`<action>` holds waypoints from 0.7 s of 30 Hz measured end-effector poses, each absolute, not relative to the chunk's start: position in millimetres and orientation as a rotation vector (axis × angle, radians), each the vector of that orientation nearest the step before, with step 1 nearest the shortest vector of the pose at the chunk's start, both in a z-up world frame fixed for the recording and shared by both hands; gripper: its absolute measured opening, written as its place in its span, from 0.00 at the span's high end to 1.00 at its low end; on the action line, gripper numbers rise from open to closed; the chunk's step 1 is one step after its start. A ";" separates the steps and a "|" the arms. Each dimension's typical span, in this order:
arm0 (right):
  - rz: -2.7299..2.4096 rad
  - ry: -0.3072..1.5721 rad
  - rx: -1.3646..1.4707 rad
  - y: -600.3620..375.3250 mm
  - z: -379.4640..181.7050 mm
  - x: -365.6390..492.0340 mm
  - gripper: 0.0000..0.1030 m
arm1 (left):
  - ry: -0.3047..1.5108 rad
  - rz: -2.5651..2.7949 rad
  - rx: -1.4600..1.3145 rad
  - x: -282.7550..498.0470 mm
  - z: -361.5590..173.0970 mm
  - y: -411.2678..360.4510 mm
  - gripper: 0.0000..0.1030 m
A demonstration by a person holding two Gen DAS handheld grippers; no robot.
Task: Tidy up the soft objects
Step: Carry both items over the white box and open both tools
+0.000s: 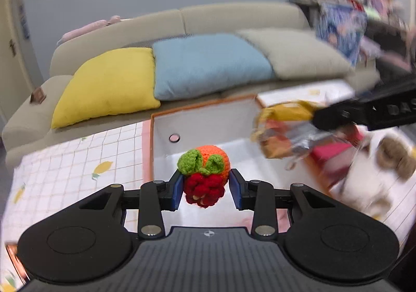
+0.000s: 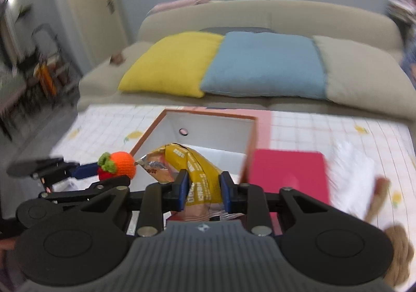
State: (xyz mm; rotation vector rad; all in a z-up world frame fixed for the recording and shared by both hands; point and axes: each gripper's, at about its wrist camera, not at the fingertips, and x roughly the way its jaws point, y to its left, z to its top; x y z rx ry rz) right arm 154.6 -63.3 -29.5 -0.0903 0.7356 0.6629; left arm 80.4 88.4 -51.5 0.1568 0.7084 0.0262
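Observation:
My left gripper [image 1: 206, 192] is shut on a crocheted fruit toy [image 1: 205, 175], orange and red with green leaves, and holds it above the near edge of an open white box with an orange rim [image 1: 152, 141]. The toy [image 2: 117, 166] and the left gripper [image 2: 85, 171] also show at the left of the right wrist view. My right gripper [image 2: 204, 186] is shut on a yellow snack packet [image 2: 195, 172] and holds it over the same box [image 2: 208, 133]. The packet [image 1: 283, 130] shows blurred in the left wrist view.
The box stands on a table with a white tiled lemon-print cloth [image 2: 338, 125]. A pink box [image 2: 288, 175] lies right of the white box, with a brown plush toy [image 2: 397, 253] further right. Behind is a beige sofa [image 2: 260, 13] with yellow, blue and beige cushions.

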 end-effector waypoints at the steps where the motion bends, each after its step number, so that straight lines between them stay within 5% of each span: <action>1: 0.667 0.732 -0.137 -51.0 -34.0 156.7 0.76 | 0.724 0.019 0.179 82.8 -55.9 90.4 0.59; 21: 0.705 0.732 -0.724 33.8 -125.4 177.0 0.75 | 1.012 -0.055 0.440 112.9 -133.1 87.7 0.59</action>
